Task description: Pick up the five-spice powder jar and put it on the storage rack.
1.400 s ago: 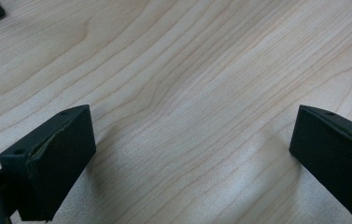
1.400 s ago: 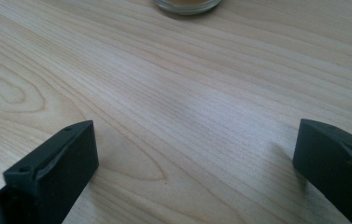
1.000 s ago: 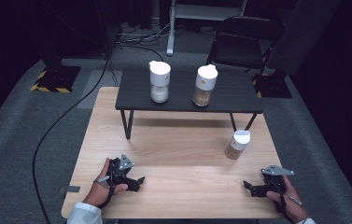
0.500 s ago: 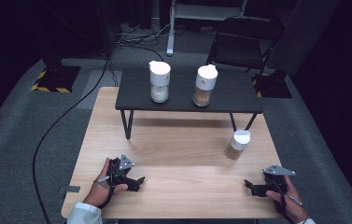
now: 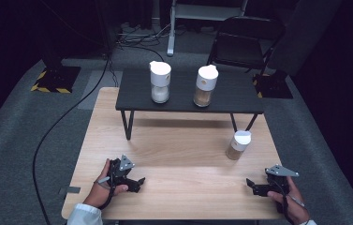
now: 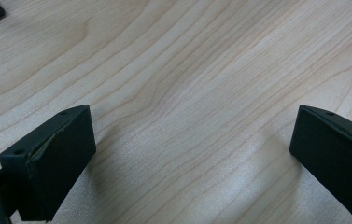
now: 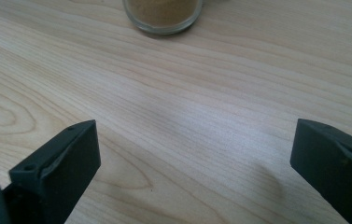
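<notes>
The person is resting both grippers low on the wooden desk (image 5: pixel 179 140) near its front edge, and the nearest target, a small white-lidded jar of brown powder (image 5: pixel 238 145), is standing toward the right edge, just ahead of the right gripper (image 5: pixel 258 188). To take it cleanly, I'd bring that claw straight forward, level with the glass below the lid. Both the right and the left gripper (image 5: pixel 134 183) are gaping wide, released and gripping nothing
</notes>
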`<control>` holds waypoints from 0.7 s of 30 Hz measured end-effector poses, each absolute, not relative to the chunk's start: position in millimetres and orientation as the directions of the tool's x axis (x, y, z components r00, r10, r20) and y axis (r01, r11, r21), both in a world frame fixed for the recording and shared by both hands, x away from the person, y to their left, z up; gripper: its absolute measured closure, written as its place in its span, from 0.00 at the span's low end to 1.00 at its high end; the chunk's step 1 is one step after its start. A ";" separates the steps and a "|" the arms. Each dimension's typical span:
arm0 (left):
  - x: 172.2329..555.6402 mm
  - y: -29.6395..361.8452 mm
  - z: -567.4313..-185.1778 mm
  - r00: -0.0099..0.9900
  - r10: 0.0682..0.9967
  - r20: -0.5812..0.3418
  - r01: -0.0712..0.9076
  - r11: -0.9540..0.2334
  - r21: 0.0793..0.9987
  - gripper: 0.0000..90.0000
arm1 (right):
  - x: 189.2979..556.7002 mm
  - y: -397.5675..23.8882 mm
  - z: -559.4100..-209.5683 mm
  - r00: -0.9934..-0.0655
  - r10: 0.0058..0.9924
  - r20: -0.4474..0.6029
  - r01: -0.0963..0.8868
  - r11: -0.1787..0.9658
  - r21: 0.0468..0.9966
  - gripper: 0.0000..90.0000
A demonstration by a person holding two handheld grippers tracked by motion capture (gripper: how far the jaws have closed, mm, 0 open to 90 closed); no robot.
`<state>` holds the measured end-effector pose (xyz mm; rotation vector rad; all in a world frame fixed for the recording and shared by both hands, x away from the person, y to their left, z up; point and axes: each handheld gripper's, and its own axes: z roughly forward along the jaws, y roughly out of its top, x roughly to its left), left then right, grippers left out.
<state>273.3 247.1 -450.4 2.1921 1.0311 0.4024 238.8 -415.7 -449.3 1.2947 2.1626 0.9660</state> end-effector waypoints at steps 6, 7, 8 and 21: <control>273.2 247.1 -450.5 0.639 0.769 -0.007 0.561 -0.460 0.688 0.00 | 234.6 -413.8 -447.1 -0.455 0.890 -0.032 0.561 0.314 0.766 0.02; 273.4 247.2 -450.4 0.640 0.768 -0.007 0.561 -0.461 0.687 0.00 | 233.8 -414.0 -446.5 -0.456 0.890 -0.032 0.557 0.312 0.770 0.02; 273.3 247.2 -450.4 0.640 0.768 -0.007 0.561 -0.461 0.687 0.00 | 232.9 -414.1 -445.6 -0.455 0.890 -0.030 0.553 0.309 0.774 0.02; 273.3 247.2 -450.4 0.640 0.769 -0.008 0.562 -0.460 0.687 0.00 | 218.2 -413.0 -433.3 -0.427 0.904 -0.022 0.503 0.258 0.825 0.01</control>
